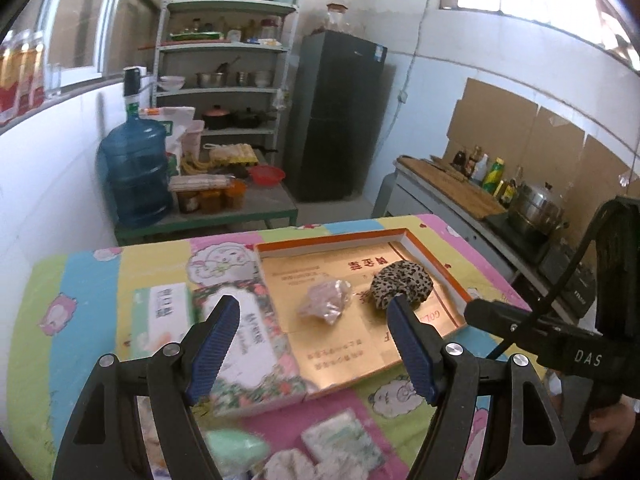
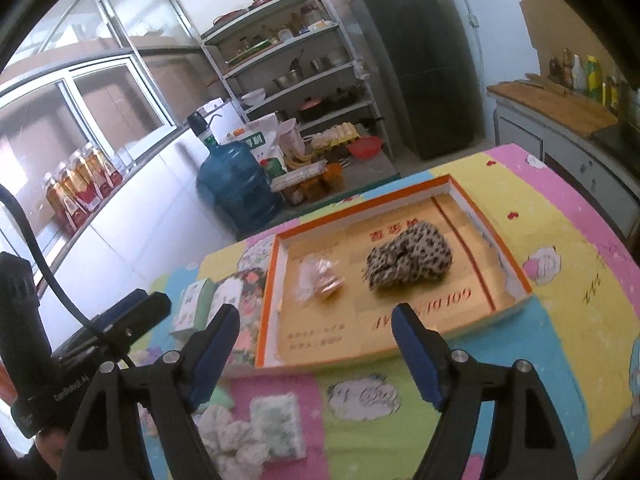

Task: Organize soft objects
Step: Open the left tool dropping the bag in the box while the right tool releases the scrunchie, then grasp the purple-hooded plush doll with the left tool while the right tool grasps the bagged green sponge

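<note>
From the left wrist view, the left gripper (image 1: 314,312) is held wide open with nothing between its blue ribbed pads. Ahead of the jaws lies the shallow orange-rimmed cardboard box lid (image 1: 436,262) on the pastel cartoon-print tablecloth (image 1: 76,280). Inside it, just beyond the right-hand jaw tip, the leopard-print fabric scrunchie (image 1: 402,288) is seen; a crumpled clear plastic bag (image 1: 326,302) lies beside it, nearer the midline. Behind the left-hand jaw a flower-patterned flat box (image 1: 256,354) is partly hidden. Below the jaws, blurred soft items wait: a pale green pouch (image 1: 236,450) and a white-green tissue packet (image 1: 340,438). The right gripper's body (image 1: 560,332) is seen at the right edge.

From the right wrist view, the right gripper (image 2: 316,316) is likewise spread wide and empty. The scrunchie (image 2: 408,266) lies ahead, slightly towards the right-hand jaw, with its long axis running roughly across the jaw line and tilted, its broader end away to the right. The bag (image 2: 320,280) sits ahead of the midline. A tissue packet (image 2: 278,426) and a white ruffled cloth (image 2: 228,436) lie under the left-hand jaw.

Sorting seems partly done. The likely risks are judged to be a shallow pinch letting limp fabric slide out, or a jaw catching the lid's rim and shifting the lid. The two grippers could also collide, since they are held close.
</note>
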Motion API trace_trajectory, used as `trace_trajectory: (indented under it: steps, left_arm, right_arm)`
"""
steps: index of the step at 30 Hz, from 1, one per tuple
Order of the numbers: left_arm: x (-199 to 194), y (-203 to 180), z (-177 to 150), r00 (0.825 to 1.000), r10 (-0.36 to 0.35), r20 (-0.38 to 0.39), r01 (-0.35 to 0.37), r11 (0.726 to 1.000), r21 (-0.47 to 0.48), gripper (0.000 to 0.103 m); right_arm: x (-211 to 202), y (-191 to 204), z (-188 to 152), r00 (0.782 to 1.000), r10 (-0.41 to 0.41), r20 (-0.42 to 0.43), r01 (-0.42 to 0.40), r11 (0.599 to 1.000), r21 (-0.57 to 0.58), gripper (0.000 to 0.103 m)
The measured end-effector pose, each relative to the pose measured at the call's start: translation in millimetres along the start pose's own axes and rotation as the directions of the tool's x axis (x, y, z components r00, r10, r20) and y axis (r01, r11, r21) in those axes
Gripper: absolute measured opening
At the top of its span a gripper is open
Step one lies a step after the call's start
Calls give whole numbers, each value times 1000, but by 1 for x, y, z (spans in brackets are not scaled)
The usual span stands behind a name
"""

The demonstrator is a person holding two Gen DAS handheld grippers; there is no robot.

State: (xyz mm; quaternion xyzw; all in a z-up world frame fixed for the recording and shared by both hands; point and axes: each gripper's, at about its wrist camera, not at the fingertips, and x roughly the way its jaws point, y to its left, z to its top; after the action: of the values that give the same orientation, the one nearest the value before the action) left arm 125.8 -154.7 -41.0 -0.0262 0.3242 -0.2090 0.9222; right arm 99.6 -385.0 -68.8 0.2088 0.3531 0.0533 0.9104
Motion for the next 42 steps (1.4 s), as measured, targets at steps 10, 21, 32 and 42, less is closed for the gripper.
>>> trace_trajectory:
  steps: [10, 21, 32, 42]
  left_arm:
    - [-56, 47, -14, 998, 34, 59, -30, 998, -61, 78]
    - [-92, 117, -46, 989, 142, 37, -135, 981, -141, 78]
    - [-97, 156, -83, 992, 128, -15, -129, 982, -140, 77]
    - [-48, 163, -98, 994, 71, -83, -84, 983, -162, 74]
  right_arm:
    - [-14, 39, -27, 999, 42, -15, -42, 999, -11, 88]
    - [-4, 93, -61, 994, 34, -102, -46, 992, -119, 87]
    - [16, 134, -83, 985, 23, -172, -59, 977, -207, 87]
    - [28, 139, -87, 979, 3, -203, -49, 974, -223, 87]
